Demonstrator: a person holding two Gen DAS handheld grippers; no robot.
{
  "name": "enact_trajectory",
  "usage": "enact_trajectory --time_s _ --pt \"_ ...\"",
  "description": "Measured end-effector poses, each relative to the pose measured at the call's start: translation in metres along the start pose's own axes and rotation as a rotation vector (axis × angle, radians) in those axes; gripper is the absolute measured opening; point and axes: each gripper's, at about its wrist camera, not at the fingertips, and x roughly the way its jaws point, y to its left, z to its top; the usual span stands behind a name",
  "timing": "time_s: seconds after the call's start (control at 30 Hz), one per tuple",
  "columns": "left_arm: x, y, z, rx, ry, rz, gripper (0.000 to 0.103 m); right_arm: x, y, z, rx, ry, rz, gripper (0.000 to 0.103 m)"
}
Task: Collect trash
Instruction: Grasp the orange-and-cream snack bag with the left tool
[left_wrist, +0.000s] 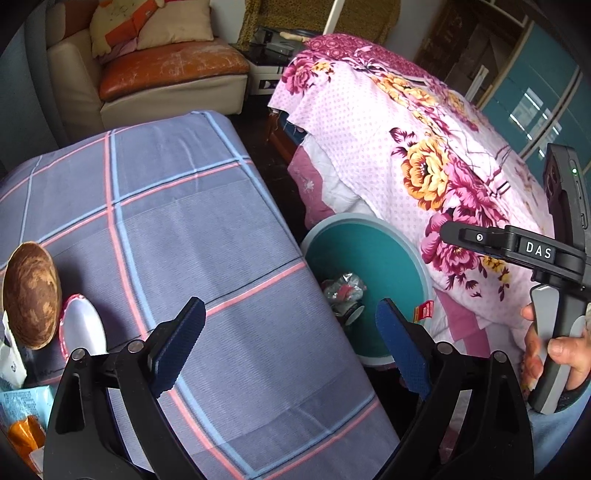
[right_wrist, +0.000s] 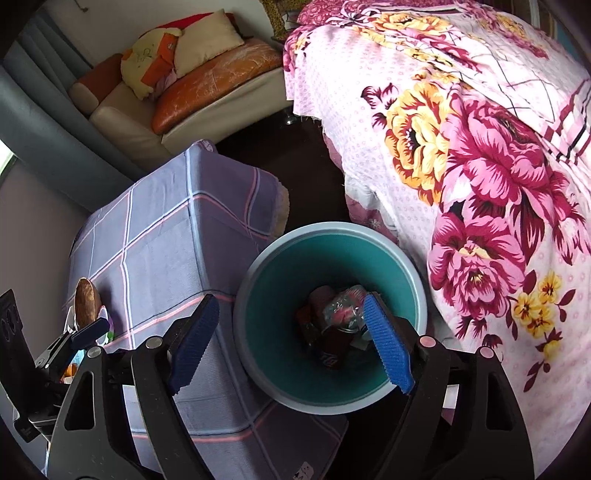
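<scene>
Right tool (right_wrist: 291, 343) above teal trash bin (right_wrist: 258, 280)

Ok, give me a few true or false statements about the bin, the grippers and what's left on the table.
1. The bin already has trash in it. True.
2. The right gripper is shut on a wrapper. False: it is open and holds nothing.
3. The left gripper is open. True.
4. The bin stands on the table. False: it stands on the floor, between the table and the bed.
5. A brown shell lies on the table's left side. True.
</scene>
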Motion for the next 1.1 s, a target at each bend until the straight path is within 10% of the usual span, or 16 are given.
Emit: enact_trajectory --time_s 1.1 --pt "-0.159 0.19 -0.101 -0.202 -0.119 0.203 0.095 0.002 0.203 -0.069 -0.284 0.095 0.064 0.077"
